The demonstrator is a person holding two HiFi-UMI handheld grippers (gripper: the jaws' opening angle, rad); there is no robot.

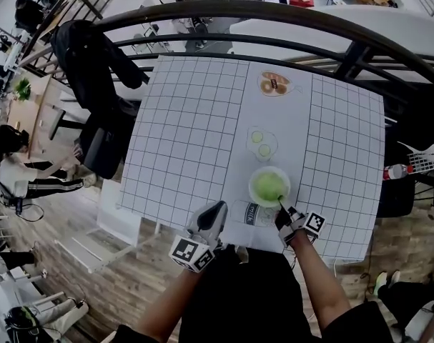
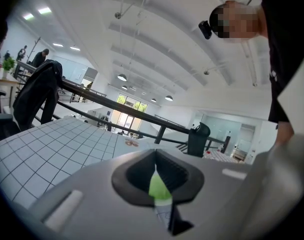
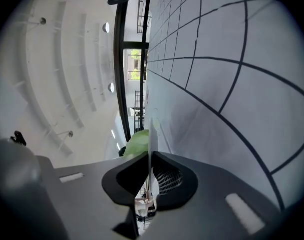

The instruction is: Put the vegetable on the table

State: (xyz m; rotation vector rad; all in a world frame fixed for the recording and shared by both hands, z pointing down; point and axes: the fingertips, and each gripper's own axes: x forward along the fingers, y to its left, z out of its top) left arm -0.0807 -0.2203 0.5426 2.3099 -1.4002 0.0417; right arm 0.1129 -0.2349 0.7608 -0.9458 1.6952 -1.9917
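The pale green leafy vegetable (image 1: 270, 186) is seen lying in a round translucent green bowl (image 1: 251, 183), low and centre on the white gridded bench (image 1: 188, 134). The bowl's thin rim is clamped between the right gripper's (image 1: 282, 211) jaws. The left gripper's (image 1: 215, 209) jaws are pressed together; a green sliver beyond them cannot be identified.

Big open hall, viewed from an upper level. A black railing (image 1: 274, 16) curves round the far side of the bench (image 1: 188, 134), which is covered by a white cloth with a dark grid. Wood plank floor (image 1: 81, 263) at near left. A dark jacket (image 1: 88, 63) hangs on a chair by the bench's left edge. Further left is a wooden desk (image 1: 41, 113) with a small plant (image 1: 22, 88), and a seated person (image 1: 13, 166) nearby. White ribbed ceiling (image 2: 157, 44) with round lamps (image 2: 121, 77). Bright windows (image 2: 129, 104) at the far end.
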